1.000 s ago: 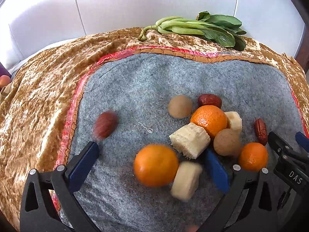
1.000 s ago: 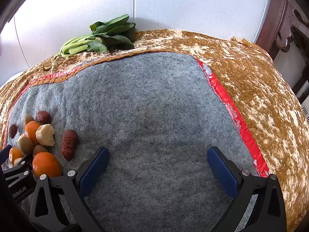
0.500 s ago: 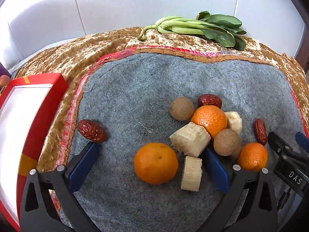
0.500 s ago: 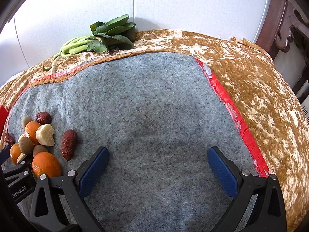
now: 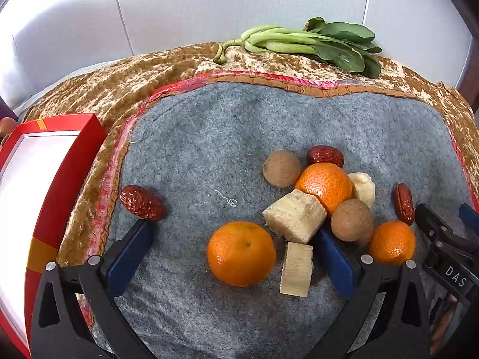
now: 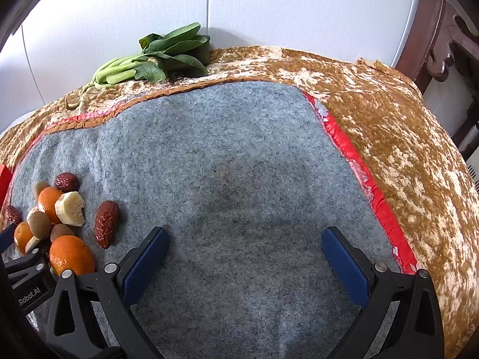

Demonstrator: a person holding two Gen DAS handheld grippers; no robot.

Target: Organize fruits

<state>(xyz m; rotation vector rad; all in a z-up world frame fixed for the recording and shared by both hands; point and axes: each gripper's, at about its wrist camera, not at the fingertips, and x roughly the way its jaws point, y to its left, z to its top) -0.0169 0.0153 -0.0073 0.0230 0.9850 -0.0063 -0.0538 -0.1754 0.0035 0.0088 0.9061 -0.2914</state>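
- While the left gripper [image 5: 230,248] hangs with its jaws spread wide and nothing clamped, the nearest mandarin [image 5: 241,253] and a cut banana piece [image 5: 296,269] lie between its blue pads at lower centre of the left wrist view.
- Just beyond, right of centre, sits the fruit pile on the grey felt mat [image 5: 209,149]: a bigger banana chunk [image 5: 295,216], a second mandarin [image 5: 324,186], two brown longans [image 5: 281,168], and a red date [image 5: 325,155].
- A second ago the lone date [image 5: 142,202] at mid left was rolling; it now lies at rest near the mat's edge.
- A red-rimmed box [image 5: 74,155] has come in at the left edge since then; I judge it the place for sorted fruit.
- Only the left view shows that box properly; the right view catches just a red sliver at its left edge.
- The right gripper [image 6: 244,257] is likewise released over bare felt, with fruit at its lower left.
- Farthest, green leafy vegetables [image 5: 314,45] lie on the gold cloth [image 6: 389,125].
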